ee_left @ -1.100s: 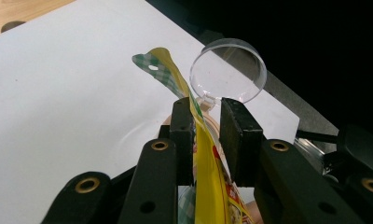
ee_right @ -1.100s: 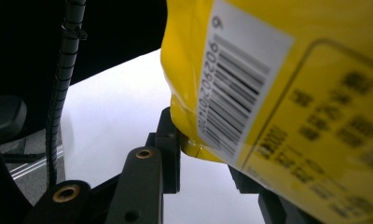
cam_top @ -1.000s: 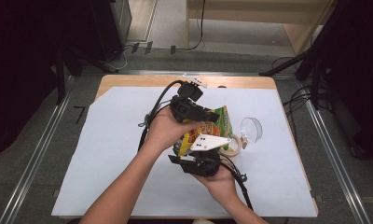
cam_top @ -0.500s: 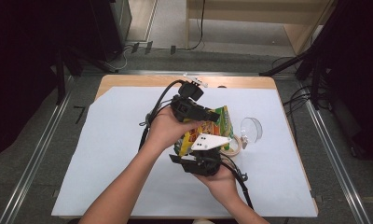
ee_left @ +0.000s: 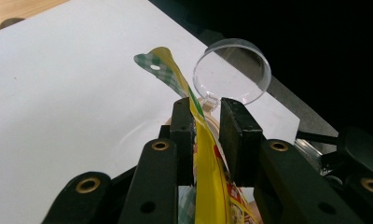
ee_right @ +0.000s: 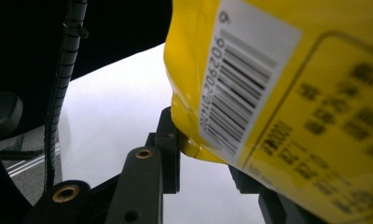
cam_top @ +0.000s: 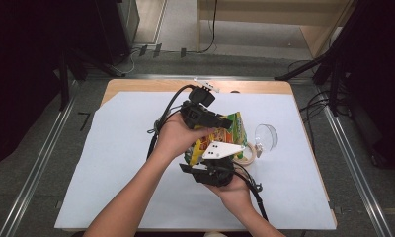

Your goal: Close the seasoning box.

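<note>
A yellow and green snack bag is held over the middle of the white sheet between both grippers. My left gripper comes in from the left, its jaws shut on the bag's upper edge just below the checked tab with the hang hole. My right gripper sits under its grey plate, nearer the person. In the right gripper view the jaws of the right gripper are shut on the bottom corner of the bag, beside the barcode. The bag hides the right-hand jaw there.
A clear round dish stands on edge on the sheet just right of the bag, seen past the left jaws as a clear disc. A tape roll lies beside it. The white sheet covers the wooden table. Cables trail from both grippers.
</note>
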The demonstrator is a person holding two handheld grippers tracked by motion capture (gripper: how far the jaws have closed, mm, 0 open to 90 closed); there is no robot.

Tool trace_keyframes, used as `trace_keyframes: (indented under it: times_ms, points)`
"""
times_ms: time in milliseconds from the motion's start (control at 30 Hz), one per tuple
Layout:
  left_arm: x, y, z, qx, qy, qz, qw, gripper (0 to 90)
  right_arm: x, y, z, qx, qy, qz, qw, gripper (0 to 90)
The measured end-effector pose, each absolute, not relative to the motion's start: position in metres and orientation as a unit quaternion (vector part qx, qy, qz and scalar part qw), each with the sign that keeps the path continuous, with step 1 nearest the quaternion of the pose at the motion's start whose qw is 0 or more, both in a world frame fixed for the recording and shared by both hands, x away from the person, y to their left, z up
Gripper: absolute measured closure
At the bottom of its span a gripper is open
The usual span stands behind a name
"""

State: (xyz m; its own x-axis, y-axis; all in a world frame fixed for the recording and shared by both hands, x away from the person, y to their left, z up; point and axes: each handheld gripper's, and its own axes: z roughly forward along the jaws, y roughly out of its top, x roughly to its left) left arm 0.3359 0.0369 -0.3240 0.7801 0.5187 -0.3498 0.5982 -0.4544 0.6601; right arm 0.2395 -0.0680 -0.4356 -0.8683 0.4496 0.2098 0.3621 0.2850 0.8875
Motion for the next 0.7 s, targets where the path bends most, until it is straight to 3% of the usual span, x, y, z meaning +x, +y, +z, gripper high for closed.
trace_keyframes:
  times_ms: [700]
  points:
    - [0.3372, 0.0358, -0.3240, 0.852, 0.329, -0.052, 0.404, 76.0, 0.2392, -0.0684, -0.4354, 0.254, 0.799, 0.544, 0.041, 69.6]
